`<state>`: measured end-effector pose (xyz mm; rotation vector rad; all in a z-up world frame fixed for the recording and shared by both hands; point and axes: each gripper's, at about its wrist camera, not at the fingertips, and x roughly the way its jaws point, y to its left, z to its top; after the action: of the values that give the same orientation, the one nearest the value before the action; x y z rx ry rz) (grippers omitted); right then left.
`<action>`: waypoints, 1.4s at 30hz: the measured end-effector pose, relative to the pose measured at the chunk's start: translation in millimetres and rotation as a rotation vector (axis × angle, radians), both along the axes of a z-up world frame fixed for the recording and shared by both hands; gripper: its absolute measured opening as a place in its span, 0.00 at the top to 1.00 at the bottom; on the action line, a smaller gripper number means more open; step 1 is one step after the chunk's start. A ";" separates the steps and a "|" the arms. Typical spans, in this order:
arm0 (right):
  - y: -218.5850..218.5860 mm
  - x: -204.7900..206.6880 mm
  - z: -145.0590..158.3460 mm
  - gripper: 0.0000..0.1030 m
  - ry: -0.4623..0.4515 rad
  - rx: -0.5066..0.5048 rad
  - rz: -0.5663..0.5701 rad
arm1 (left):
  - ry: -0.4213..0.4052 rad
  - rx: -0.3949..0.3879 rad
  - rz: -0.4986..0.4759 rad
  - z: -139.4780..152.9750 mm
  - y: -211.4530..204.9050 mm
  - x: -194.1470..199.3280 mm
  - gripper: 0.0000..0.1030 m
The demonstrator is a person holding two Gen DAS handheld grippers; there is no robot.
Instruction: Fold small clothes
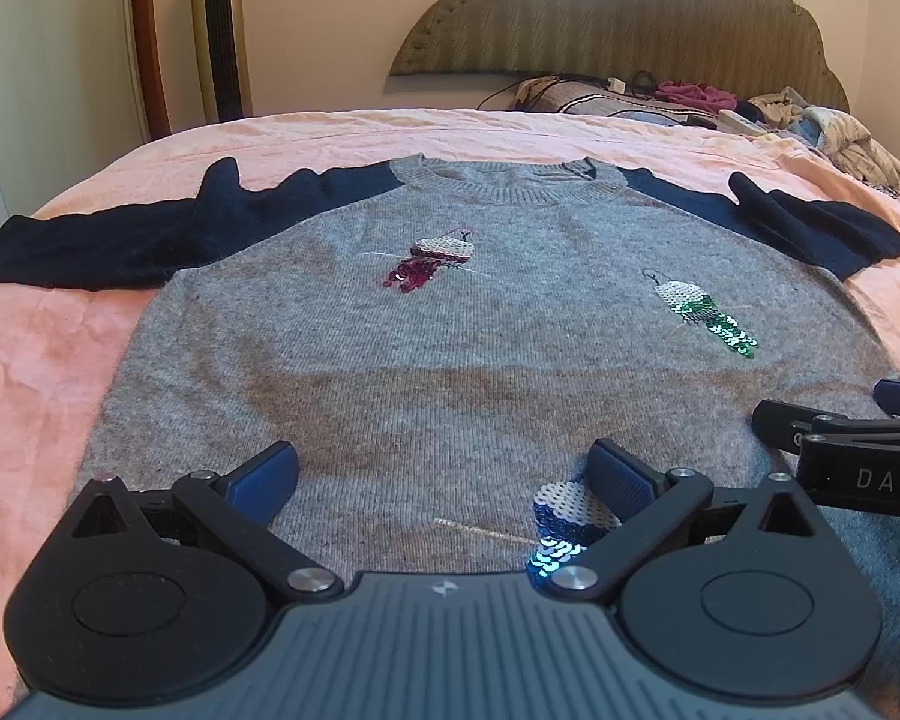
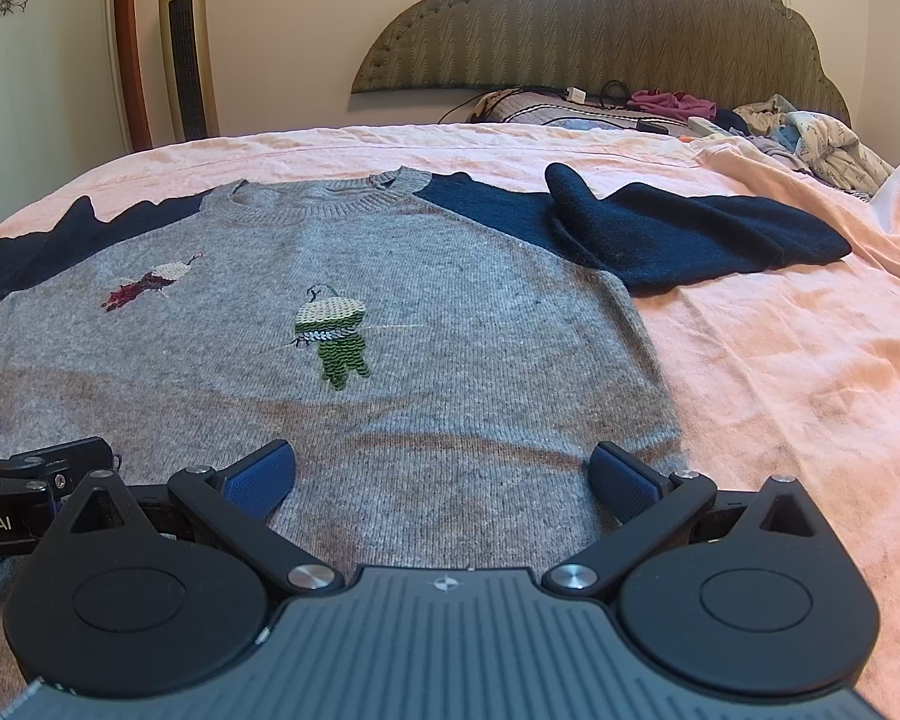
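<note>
Grey sweater spread flat, folding not yet begun

Grey sweater [image 1: 450, 324] lies face-up across the pink bed [image 1: 42, 372], mid-frame. Left tool [image 1: 444, 474] and right tool [image 2: 444, 471] hover wide open, empty, over its hem. Next: likely pinch the hem corners.

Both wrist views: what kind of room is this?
Most likely a bedroom: the sweater lies on a bed with a pink sheet, a padded headboard behind it, and a pillow beneath.
</note>
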<state>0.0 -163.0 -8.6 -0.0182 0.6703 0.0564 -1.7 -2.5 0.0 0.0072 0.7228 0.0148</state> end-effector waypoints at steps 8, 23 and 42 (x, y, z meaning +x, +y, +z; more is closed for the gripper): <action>-0.6 0.7 -0.5 0.00 -0.001 0.001 -0.001 | -0.001 -0.003 0.001 -0.1 -2.5 0.4 0.00; 0.2 0.7 -0.6 0.00 -0.003 0.001 -0.002 | -0.005 0.002 0.007 -0.2 -0.4 -0.3 0.00; -87.2 37.2 83.1 0.00 -0.211 0.056 0.089 | -0.006 -0.004 0.004 0.0 -0.7 -1.1 0.00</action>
<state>37.2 -250.2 74.5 0.0004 0.4568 0.1565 -2.8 -3.2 0.0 0.0019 0.7165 0.0171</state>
